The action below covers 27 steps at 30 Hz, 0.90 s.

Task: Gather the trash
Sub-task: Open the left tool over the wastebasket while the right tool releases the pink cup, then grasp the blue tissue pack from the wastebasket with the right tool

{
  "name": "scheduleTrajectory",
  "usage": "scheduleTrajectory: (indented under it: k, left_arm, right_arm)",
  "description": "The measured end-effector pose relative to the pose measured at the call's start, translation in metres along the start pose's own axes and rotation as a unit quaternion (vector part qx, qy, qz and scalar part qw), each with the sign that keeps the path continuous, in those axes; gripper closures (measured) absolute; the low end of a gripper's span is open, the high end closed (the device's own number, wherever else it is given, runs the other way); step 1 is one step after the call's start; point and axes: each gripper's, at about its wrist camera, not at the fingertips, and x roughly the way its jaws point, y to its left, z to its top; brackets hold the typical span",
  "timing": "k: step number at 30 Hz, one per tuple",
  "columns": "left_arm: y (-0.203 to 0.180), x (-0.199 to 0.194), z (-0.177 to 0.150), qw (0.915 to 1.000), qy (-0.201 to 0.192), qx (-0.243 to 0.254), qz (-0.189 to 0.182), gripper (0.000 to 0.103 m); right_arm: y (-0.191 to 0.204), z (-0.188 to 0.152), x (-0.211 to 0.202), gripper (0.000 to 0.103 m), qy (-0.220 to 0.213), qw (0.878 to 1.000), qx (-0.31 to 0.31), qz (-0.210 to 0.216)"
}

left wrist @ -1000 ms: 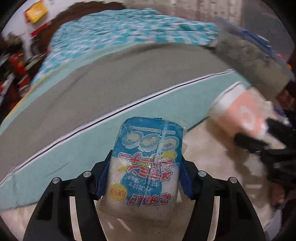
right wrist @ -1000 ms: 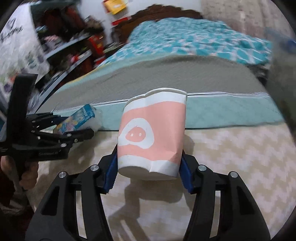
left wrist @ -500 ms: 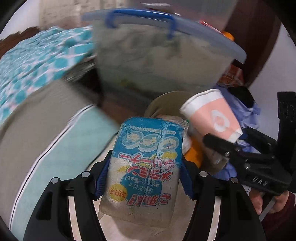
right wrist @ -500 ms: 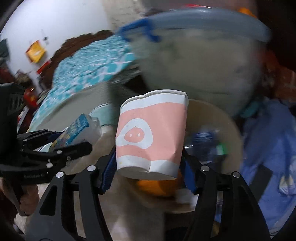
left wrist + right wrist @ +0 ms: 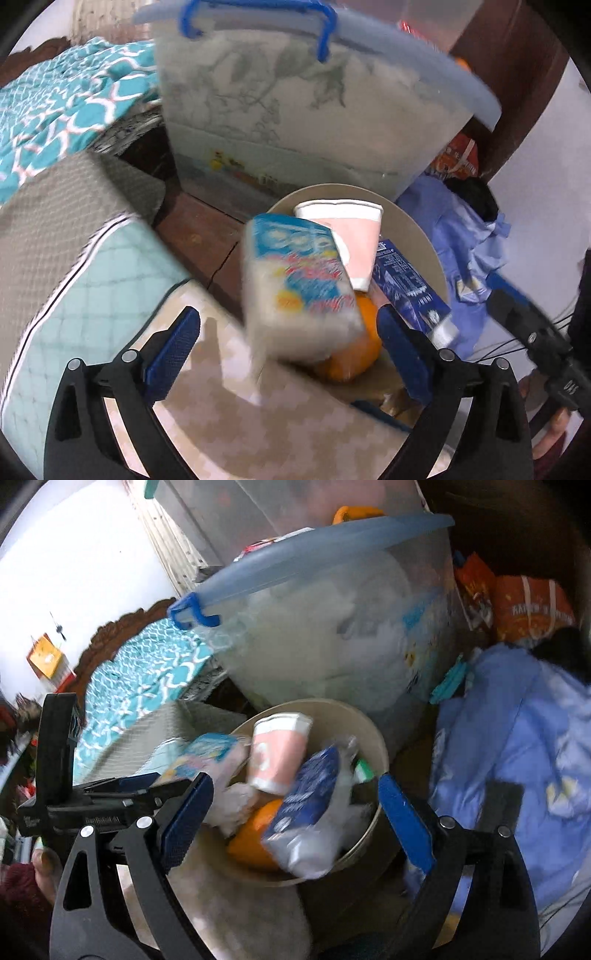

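Note:
A round beige trash bin (image 5: 424, 236) (image 5: 369, 716) stands on the floor by the bed. My left gripper (image 5: 288, 332) is open; the blue-and-white snack packet (image 5: 295, 280) is blurred and loose between its jaws, over the bin's near rim. It also shows in the right wrist view (image 5: 210, 757). My right gripper (image 5: 295, 801) is open and empty above the bin. The pink paper cup (image 5: 277, 753) (image 5: 354, 236) lies in the bin with a blue wrapper (image 5: 306, 805) (image 5: 410, 284) and an orange object (image 5: 255, 834) (image 5: 354, 354).
A clear storage box with a blue lid (image 5: 303, 110) (image 5: 332, 635) stands right behind the bin. The bed with a teal mattress (image 5: 74, 280) is at the left. Blue cloth (image 5: 517, 746) and orange bags (image 5: 528, 609) lie at the right.
Both grippers have opened over the bin. The pink cup has dropped in and the snack packet has left the left jaws and is falling.

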Motion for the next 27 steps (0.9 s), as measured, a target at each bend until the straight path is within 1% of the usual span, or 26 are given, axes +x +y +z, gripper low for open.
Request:
scheduleTrajectory:
  k: [4,7,8,9,10,12,13,14,15,16,17,18,19,21,22,24,26,27]
  left_arm:
    - [0.020,-0.036,-0.023,0.9996,-0.023,-0.014,0.000,0.009]
    - [0.039,-0.062,-0.048,0.9991,-0.033,-0.028,0.001,0.009]
    - [0.045,-0.071,-0.057,0.9988,-0.035,-0.035,0.003,0.009]
    - [0.050,-0.078,-0.065,0.9985,-0.036,-0.041,0.005,0.009]
    - [0.057,-0.085,-0.073,0.9982,-0.037,-0.048,0.006,0.009]
    - [0.067,-0.097,-0.089,0.9974,-0.039,-0.060,0.010,0.009]
    - [0.072,-0.102,-0.095,0.9970,-0.038,-0.066,0.011,0.009]
    - [0.077,-0.108,-0.104,0.9965,-0.037,-0.073,0.012,0.009]
    - [0.081,-0.113,-0.110,0.9962,-0.037,-0.078,0.013,0.009]
    - [0.083,-0.119,-0.116,0.9958,-0.038,-0.081,0.015,0.009]
    - [0.087,-0.126,-0.123,0.9954,-0.041,-0.085,0.019,0.009]
    - [0.092,-0.134,-0.132,0.9948,-0.045,-0.088,0.024,0.009]
    - [0.098,-0.141,-0.140,0.9943,-0.049,-0.091,0.030,0.009]
    - [0.109,-0.154,-0.155,0.9932,-0.051,-0.097,0.040,0.009]
    - [0.115,-0.159,-0.162,0.9925,-0.053,-0.102,0.044,0.009]
    - [0.125,-0.165,-0.173,0.9907,-0.053,-0.117,0.046,0.009]
    - [0.134,-0.166,-0.179,0.9892,-0.047,-0.132,0.044,0.009]
    - [0.138,-0.165,-0.182,0.9885,-0.044,-0.139,0.042,0.009]
  right_arm:
    - [0.039,-0.026,-0.015,0.013,-0.002,0.999,-0.016,0.033]
    - [0.064,-0.030,-0.013,0.013,0.000,0.998,-0.043,0.049]
    - [0.076,-0.027,-0.010,0.016,0.002,0.997,-0.057,0.051]
    - [0.089,-0.021,-0.003,0.026,0.008,0.995,-0.072,0.062]
    - [0.102,-0.013,0.007,0.032,0.022,0.993,-0.086,0.074]
    - [0.121,0.002,0.032,0.050,0.054,0.990,-0.101,0.078]
    - [0.134,0.012,0.058,0.050,0.091,0.987,-0.106,0.085]
    - [0.141,0.016,0.076,0.051,0.119,0.983,-0.107,0.089]
    - [0.145,0.020,0.092,0.052,0.141,0.981,-0.106,0.087]
    - [0.149,0.023,0.115,0.052,0.175,0.976,-0.107,0.068]
    - [0.152,0.024,0.126,0.053,0.191,0.973,-0.118,0.054]
    - [0.154,0.025,0.132,0.053,0.198,0.971,-0.132,0.039]
    - [0.153,0.028,0.135,0.053,0.198,0.968,-0.151,0.005]
    - [0.143,0.032,0.135,0.053,0.199,0.967,-0.157,-0.034]
    - [0.131,0.032,0.135,0.053,0.203,0.965,-0.154,-0.054]
    - [0.113,0.028,0.134,0.053,0.207,0.965,-0.144,-0.072]
    - [0.096,0.029,0.131,0.052,0.204,0.968,-0.123,-0.073]
    - [0.092,0.028,0.128,0.050,0.201,0.969,-0.118,-0.076]
